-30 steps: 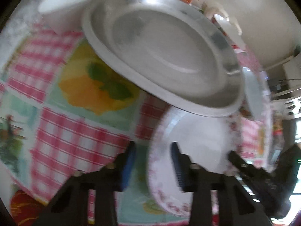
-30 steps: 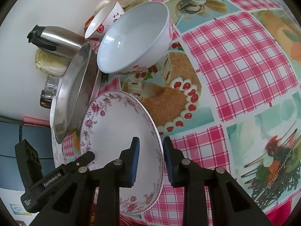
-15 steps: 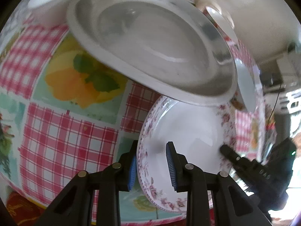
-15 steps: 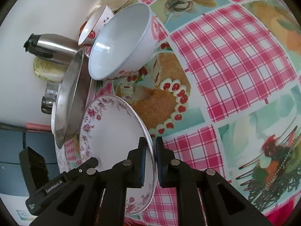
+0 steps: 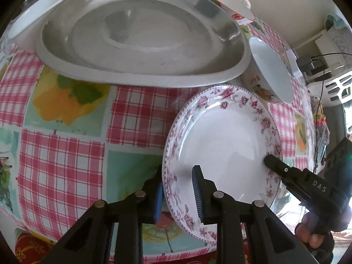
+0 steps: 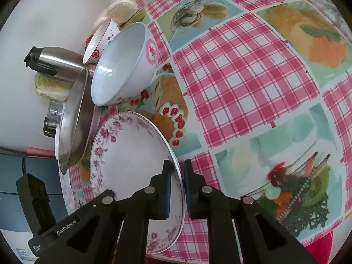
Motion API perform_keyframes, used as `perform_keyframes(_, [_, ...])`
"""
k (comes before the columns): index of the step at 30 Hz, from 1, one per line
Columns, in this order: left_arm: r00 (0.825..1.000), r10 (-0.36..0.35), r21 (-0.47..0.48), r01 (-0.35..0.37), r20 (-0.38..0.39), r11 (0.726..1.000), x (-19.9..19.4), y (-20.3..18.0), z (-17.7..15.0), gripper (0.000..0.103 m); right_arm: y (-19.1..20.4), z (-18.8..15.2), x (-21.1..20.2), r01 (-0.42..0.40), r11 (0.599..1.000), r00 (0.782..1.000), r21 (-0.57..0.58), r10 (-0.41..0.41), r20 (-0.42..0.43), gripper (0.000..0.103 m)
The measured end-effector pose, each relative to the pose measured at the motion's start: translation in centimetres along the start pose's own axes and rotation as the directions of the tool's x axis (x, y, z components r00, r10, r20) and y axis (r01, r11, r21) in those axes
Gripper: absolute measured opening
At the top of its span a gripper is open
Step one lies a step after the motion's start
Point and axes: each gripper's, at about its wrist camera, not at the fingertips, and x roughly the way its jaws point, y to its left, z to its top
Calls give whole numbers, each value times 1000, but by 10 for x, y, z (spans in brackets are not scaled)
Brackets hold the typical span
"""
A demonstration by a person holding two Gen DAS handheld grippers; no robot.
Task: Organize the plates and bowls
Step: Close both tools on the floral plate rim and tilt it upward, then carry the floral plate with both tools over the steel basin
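Observation:
A white plate with a pink floral rim [image 5: 220, 143] [image 6: 127, 154] is tilted over the checked tablecloth [image 5: 61, 154]. My right gripper [image 6: 177, 180] is shut on its near edge, and one right finger [image 5: 277, 165] shows on the plate's right rim in the left wrist view. My left gripper [image 5: 177, 190] straddles the opposite rim. Its jaws are closing, with a gap still between the inner pad and the plate. Just beyond lie a large steel plate [image 5: 140, 35] [image 6: 74, 118] and a white bowl with red print [image 6: 123, 66] [image 5: 270, 70].
A second white bowl [image 5: 33, 19] sits left of the steel plate, and a small red-patterned cup [image 6: 99, 41] behind the printed bowl. A steel kettle [image 6: 55, 66], a cabbage [image 6: 50, 88] and a glass jar [image 6: 51, 118] stand by the wall. A hand [image 5: 312, 237] holds the right gripper.
The right gripper shut on the floral plate's edge. The left gripper slid over the opposite rim and its jaws narrowed. The plate now tilts up from the cloth.

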Motion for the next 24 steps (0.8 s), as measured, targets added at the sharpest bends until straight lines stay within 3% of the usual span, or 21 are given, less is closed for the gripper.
perform_keyframes(4, [998, -31, 24, 29, 49, 999, -11, -12, 2, 25, -6, 2, -17, -8, 1000, 999, -30, 9, 32, 11])
perform_keyframes(8, [998, -47, 33, 45, 50, 998, -15, -19, 2, 25, -9, 2, -34, -17, 999, 998, -44, 19, 58, 11])
perform_keyframes(24, [990, -46, 130, 29, 133, 991, -45, -33, -11, 25, 5, -13, -85, -30, 992, 984, -120, 50, 170, 11])
